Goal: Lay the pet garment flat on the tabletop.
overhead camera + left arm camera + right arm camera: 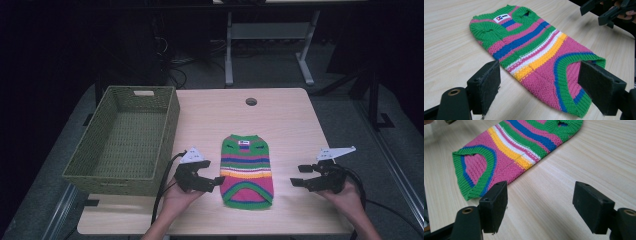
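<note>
Sweater [247, 170], soft and limp, lies frame centre; your left tool [212, 181] and right tool [299, 176] gape apart — pinch its ribbed hem.

The left tongs [216, 181] and the right tongs [296, 176] are matte black, each with two blocky jaws faced by flat dark pads [489, 81]. A brass-coloured ring [454, 92] sits in each jaw arm, and small screw holes dot the jaw blocks. Each bears a grey three-cornered plate [193, 155] on top and trails a black cable [161, 187]. The forearms are bare of sleeves.
</note>
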Motion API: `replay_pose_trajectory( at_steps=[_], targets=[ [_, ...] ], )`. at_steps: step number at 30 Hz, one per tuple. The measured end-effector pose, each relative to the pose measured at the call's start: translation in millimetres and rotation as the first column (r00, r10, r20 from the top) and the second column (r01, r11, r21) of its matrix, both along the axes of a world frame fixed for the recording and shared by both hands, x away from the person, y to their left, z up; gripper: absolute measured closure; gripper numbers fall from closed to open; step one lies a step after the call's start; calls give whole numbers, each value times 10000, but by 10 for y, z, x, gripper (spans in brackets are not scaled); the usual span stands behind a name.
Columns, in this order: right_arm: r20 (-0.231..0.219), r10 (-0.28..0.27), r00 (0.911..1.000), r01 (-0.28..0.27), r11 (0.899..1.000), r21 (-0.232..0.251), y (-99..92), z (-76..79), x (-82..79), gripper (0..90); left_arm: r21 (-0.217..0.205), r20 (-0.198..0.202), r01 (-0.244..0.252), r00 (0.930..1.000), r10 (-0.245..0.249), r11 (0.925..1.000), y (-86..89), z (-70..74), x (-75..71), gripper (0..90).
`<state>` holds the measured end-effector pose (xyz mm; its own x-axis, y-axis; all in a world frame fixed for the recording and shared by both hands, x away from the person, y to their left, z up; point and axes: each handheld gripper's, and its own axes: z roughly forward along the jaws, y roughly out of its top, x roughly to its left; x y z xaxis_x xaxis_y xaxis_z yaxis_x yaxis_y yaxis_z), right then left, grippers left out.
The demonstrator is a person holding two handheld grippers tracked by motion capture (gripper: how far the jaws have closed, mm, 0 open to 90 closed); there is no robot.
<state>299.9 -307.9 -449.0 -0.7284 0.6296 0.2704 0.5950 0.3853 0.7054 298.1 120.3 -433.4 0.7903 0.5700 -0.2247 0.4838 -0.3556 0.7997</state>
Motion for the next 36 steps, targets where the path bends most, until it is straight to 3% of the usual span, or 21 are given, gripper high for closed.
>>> replay_pose_trajectory(
  at_steps=[8,21,36],
  targets=[
    [291,-81,9995,79,10000,49,-54,-24,-111,277,9,-30,26,10000,-26,10000,46,-19,-65,181],
    [176,-495,9986,491,9986,208,-204,-76,-257,276,132,-2,184,9998,-184,9997,58,-60,-176,181],
    [340,-465,9983,461,9988,138,-241,-106,-426,272,52,-50,220,9997,-220,9997,152,-82,-317,183]
  ],
)
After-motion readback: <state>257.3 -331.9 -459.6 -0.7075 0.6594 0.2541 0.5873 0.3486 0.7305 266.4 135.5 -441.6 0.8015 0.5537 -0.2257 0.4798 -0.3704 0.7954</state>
